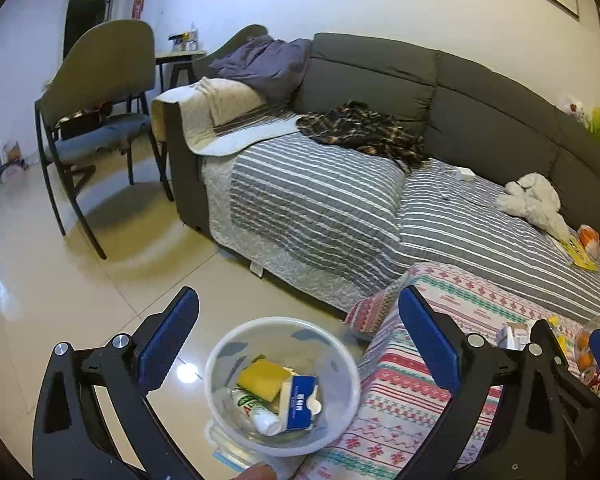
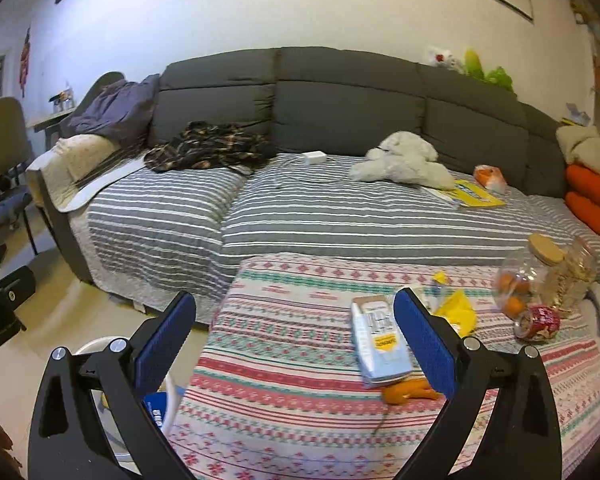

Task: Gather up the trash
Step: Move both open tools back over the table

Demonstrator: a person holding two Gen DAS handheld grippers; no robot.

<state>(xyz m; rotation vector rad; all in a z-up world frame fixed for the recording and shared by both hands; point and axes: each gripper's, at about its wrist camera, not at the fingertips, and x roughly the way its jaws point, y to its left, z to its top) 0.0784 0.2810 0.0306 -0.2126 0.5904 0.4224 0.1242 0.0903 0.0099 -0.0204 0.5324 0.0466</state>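
The clear plastic bin (image 1: 282, 386) sits on the shiny floor (image 1: 60, 300), right beside the edge of the patterned table cloth (image 2: 300, 360). Inside it lie a yellow sponge-like piece (image 1: 262, 376), a small blue and white carton (image 1: 300, 402) and a little white and green bottle (image 1: 256, 410). The bottom of the bin is cut off by the picture edge, and a fingertip (image 1: 260, 472) peeks in there. In the right wrist view only a bit of the bin's white rim shows, hidden behind the left finger.

The left gripper (image 1: 298, 344) hangs over the bin with its blue fingers (image 1: 168, 344) spread wide, holding nothing. The right gripper (image 2: 296, 344) hangs over the table, also spread wide and holding nothing.

On the cloth a flat blue and white packet (image 2: 380, 344) lies just beside the right finger, partly tucked behind it. An orange peel (image 2: 408, 394) touches the packet's near end. A crumpled yellow wrapper (image 2: 458, 312) lies behind the finger. A tipped clear jar with a wooden lid (image 2: 536, 280) lies near the far right edge, and what is inside is hard to make out.

There is open cloth between the fingers. Past the table is the striped sofa bed (image 2: 300, 208), with a white plush toy (image 2: 404, 158) and a dark plaid cloth (image 2: 208, 146) on it.
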